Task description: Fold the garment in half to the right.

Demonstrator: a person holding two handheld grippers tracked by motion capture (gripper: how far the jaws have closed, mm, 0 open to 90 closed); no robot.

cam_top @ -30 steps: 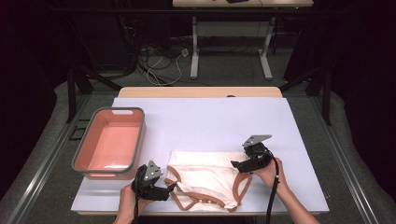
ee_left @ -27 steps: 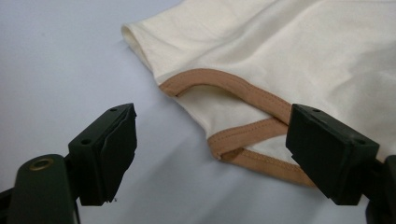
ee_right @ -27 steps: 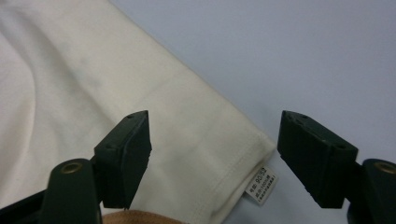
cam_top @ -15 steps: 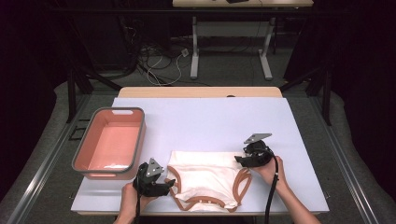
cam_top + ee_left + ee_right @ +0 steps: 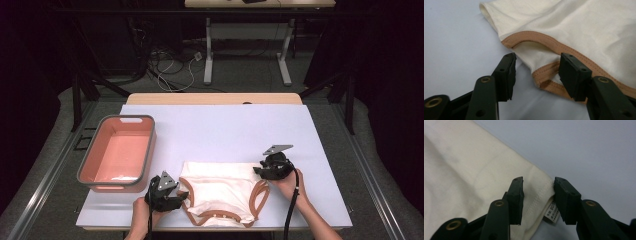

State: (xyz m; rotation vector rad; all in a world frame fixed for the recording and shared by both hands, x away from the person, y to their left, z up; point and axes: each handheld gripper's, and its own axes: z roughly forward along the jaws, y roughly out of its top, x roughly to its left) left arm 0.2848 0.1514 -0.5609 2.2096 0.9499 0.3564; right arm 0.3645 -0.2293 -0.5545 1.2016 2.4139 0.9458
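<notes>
A cream garment point(image 5: 220, 187) with tan trim lies flat near the table's front edge. My left gripper point(image 5: 181, 197) sits at its near left corner. In the left gripper view, the jaws point(image 5: 537, 75) have just been closing around a tan-trimmed strap point(image 5: 546, 77), and a gap shows on both sides of the cloth. My right gripper point(image 5: 257, 171) is at the far right corner. Its jaws point(image 5: 537, 200) have also been closing, and they straddle the stitched hem point(image 5: 537, 195) and a white label point(image 5: 552, 213) without pressing on them.
A pink basin with a grey rim point(image 5: 150, 150) stands empty on the left of the pale table point(image 5: 225, 125). The table's near edge is just behind both hands. Beyond the table are desk legs and cables on a dark floor.
Both hands have stayed at the garment's corners. The garment lies as it did before.
</notes>
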